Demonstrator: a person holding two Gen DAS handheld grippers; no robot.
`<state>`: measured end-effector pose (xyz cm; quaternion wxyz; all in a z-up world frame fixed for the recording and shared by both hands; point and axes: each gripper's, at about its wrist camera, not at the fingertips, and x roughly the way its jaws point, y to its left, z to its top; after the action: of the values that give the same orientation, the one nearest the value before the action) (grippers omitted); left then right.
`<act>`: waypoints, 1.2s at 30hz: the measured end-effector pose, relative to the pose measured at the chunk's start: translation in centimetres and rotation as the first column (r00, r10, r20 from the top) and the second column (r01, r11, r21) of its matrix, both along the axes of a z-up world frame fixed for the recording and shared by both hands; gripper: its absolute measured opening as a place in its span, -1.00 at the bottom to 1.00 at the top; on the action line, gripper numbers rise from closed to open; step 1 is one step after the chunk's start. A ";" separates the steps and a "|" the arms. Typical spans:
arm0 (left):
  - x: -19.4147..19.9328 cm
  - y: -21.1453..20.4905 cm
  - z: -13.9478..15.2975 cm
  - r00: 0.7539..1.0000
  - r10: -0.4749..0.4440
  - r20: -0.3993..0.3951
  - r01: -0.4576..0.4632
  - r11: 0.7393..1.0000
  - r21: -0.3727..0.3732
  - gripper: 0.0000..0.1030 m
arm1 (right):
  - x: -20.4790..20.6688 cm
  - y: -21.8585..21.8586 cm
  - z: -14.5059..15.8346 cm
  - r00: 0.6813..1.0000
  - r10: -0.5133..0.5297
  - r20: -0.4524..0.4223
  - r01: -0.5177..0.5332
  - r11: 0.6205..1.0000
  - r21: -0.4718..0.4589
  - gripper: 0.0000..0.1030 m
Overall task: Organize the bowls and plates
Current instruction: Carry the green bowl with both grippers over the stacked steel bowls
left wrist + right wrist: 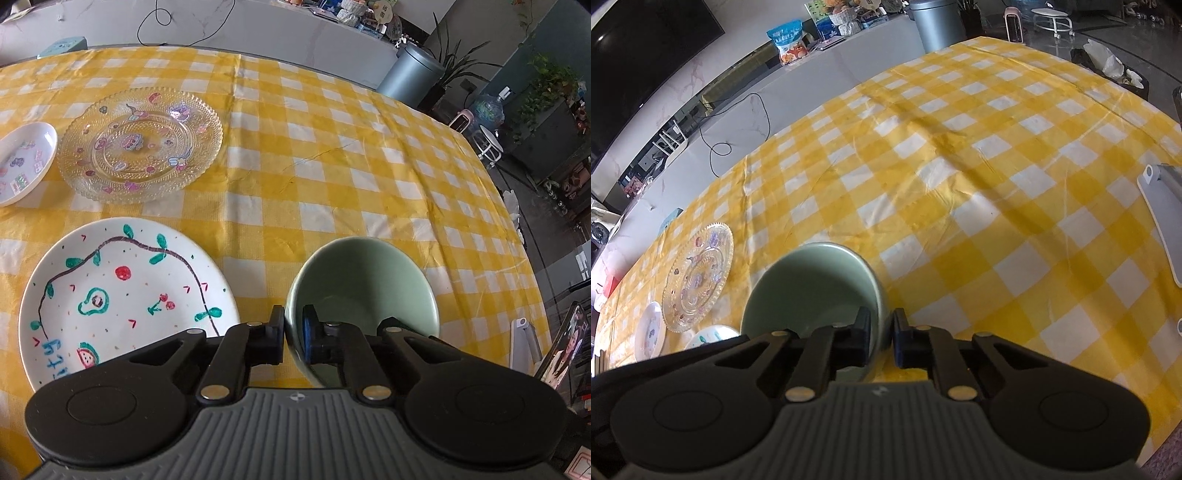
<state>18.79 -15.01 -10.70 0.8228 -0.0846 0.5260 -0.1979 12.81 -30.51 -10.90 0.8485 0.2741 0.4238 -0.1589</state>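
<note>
Both grippers are pinching the bowl (364,295) at its near rim on the cloth (332,155), left gripper (293,332) and right gripper (882,334) each straddling the wall; thin glazed edges are risking slipping, tipping it onto the plate (125,295)

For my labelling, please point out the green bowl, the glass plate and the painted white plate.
green bowl (364,280): left wrist view, inner wall.
glass plate (142,142): left wrist view, centre.
painted white plate (125,291): left wrist view, painted face.

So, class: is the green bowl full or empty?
Empty. The green bowl shows only bare glazed inside in both wrist views; part of its bottom sits hidden behind the jaws.
</note>
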 end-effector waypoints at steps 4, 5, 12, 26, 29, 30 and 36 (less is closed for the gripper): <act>-0.8 0.5 0.7 1.000 0.009 0.014 -0.009 1.000 0.004 -0.81 | -0.5 0.3 0.7 1.000 0.010 0.007 -0.010 1.000 -0.007 -0.82; -1.1 0.6 1.1 1.000 0.011 0.021 -0.011 1.000 0.005 -0.81 | -0.7 0.5 0.9 1.000 0.012 0.009 -0.012 1.000 -0.006 -0.82; -3.2 2.5 3.7 0.997 0.044 0.060 -0.044 0.999 -0.001 -0.82 | -2.3 2.1 3.2 0.998 0.044 0.050 -0.043 0.999 -0.017 -0.83; -8.4 10.4 10.2 0.967 0.190 0.168 -0.190 0.982 -0.020 -0.82 | -5.9 9.2 9.4 0.966 0.198 0.164 -0.195 0.980 -0.031 -0.83; -9.6 12.5 11.4 0.955 0.226 0.190 -0.225 0.974 -0.026 -0.82 | -6.6 11.2 10.6 0.952 0.242 0.187 -0.240 0.970 -0.035 -0.83; -9.9 13.2 11.8 0.951 0.239 0.196 -0.238 0.971 -0.027 -0.82 | -6.9 11.9 11.0 0.947 0.256 0.194 -0.254 0.967 -0.038 -0.83; -11.9 17.6 13.2 0.926 0.312 0.212 -0.312 0.949 -0.033 -0.81 | -7.9 16.1 12.6 0.913 0.346 0.216 -0.344 0.938 -0.049 -0.83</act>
<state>6.85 2.58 2.46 0.8958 -0.1447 0.4140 -0.0722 4.89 -14.36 1.69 0.9065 0.2068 0.3674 0.0227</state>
